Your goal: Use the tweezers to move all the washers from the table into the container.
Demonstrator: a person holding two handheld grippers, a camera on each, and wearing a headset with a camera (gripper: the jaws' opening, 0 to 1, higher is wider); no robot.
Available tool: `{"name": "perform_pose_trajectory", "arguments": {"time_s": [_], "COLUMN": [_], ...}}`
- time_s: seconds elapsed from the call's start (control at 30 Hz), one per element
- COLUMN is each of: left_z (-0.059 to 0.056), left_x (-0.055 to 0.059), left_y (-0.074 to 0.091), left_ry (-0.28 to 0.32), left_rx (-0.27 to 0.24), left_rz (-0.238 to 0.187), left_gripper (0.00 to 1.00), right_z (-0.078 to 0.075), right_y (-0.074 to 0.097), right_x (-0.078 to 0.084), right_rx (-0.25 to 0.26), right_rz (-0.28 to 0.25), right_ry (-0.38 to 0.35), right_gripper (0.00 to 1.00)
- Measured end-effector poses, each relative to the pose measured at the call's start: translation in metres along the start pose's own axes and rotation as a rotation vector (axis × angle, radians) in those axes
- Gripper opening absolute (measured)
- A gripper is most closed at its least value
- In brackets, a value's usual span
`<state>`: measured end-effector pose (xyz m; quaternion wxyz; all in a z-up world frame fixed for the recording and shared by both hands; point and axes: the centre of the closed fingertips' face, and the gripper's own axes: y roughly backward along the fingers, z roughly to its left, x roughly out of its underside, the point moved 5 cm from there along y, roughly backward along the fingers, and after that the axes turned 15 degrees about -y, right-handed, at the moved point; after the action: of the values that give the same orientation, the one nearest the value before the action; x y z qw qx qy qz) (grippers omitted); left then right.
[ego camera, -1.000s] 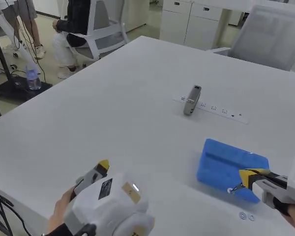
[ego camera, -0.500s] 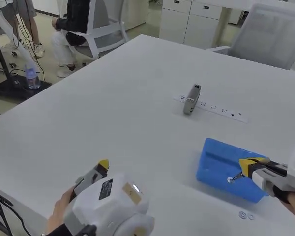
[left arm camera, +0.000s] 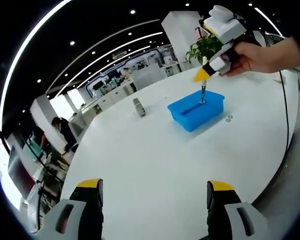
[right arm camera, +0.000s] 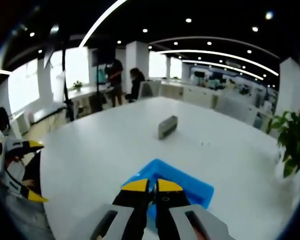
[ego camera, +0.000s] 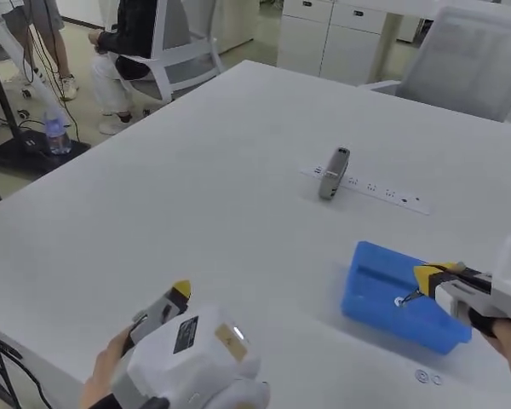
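Your right tongs, pinched narrow on the tweezers, hold a washer within the blue container near the tabletop's right edge. Two loose washers lie just beside it. Your left tongs gape wide, empty.
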<state>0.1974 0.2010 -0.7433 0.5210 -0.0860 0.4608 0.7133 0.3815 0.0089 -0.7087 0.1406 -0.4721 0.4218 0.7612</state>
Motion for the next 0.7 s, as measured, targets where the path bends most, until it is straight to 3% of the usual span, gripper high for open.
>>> {"name": "perform_pose_trajectory", "arguments": {"time_s": [0.33,0.7], "left_z": [0.000,0.000], "left_x": [0.001,0.001], "left_y": [0.000,0.000], "left_ry": [0.000,0.001], "left_rx": [0.001,-0.001], "left_rz": [0.006,0.010], "left_gripper": [0.87,0.87], "right_z": [-0.011,-0.019], "right_y": [-0.016,-0.035], "right_x": [0.001,0.013], "right_rx": [0.020,0.040], "right_rz": [0.024,0.067], "right_ry": [0.004,0.002], "right_gripper": [0.01,0.01]}}
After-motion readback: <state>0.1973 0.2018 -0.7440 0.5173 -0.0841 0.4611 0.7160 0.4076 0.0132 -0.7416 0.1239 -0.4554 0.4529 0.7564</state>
